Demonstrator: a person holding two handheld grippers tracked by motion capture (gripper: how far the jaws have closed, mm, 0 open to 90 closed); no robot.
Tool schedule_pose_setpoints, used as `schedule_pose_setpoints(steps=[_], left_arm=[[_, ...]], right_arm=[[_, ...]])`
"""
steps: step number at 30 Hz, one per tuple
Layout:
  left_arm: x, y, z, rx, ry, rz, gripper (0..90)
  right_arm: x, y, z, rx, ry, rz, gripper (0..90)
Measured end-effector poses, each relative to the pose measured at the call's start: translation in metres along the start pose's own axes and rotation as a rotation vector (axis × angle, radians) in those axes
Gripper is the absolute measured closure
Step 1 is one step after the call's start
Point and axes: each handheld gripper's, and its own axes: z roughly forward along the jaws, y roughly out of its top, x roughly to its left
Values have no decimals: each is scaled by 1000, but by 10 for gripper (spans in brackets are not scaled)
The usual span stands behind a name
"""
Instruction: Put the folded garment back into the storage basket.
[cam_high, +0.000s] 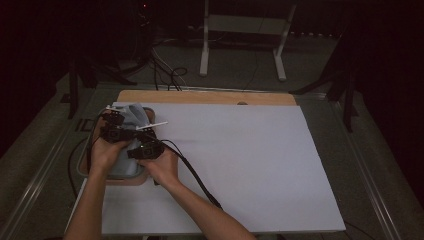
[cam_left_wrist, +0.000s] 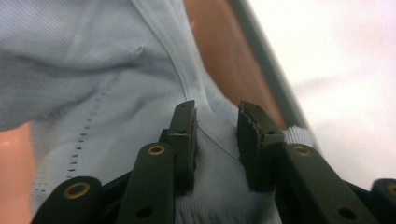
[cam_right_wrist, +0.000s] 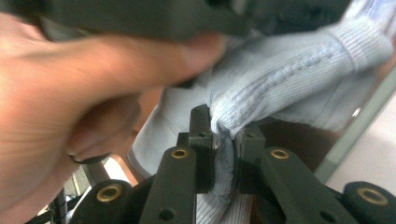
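A pale blue knitted garment (cam_high: 131, 122) is seen at the left of the high view, bunched in a shallow tray (cam_high: 83, 167) at the left edge of the white table sheet (cam_high: 250, 165). In the right gripper view, a ribbed fold of the garment (cam_right_wrist: 280, 79) is pinched tight between the nearly closed jaws of the right gripper (cam_right_wrist: 226, 140). In the left gripper view, cloth (cam_left_wrist: 93, 93) lies between the part-open jaws of the left gripper (cam_left_wrist: 216, 135); whether the pads press on it cannot be told.
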Motion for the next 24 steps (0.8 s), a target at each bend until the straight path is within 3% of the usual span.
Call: schedule_pose_setpoints(steps=[3,5,8,14,20,24], left_arm=[[2,1,-15,-50,3,-10,686],[3,0,-19,-59,4,-17,700],[6,-4,-19,8,44,1,723],[6,-9,-8,68,48,7,749],[8,-11,-3,112,92,16,755],[15,-18,-1,130,94,-3,755]], right_arm=[[0,0,0,-1,-1,-1,811],[-1,0,1,0,2,0,811],[-1,0,1,1,-2,-1,808],[-1,0,1,2,-10,-15,785],[1,3,-9,-17,-23,-67,577],[-2,8,-19,-45,-16,-103,459]])
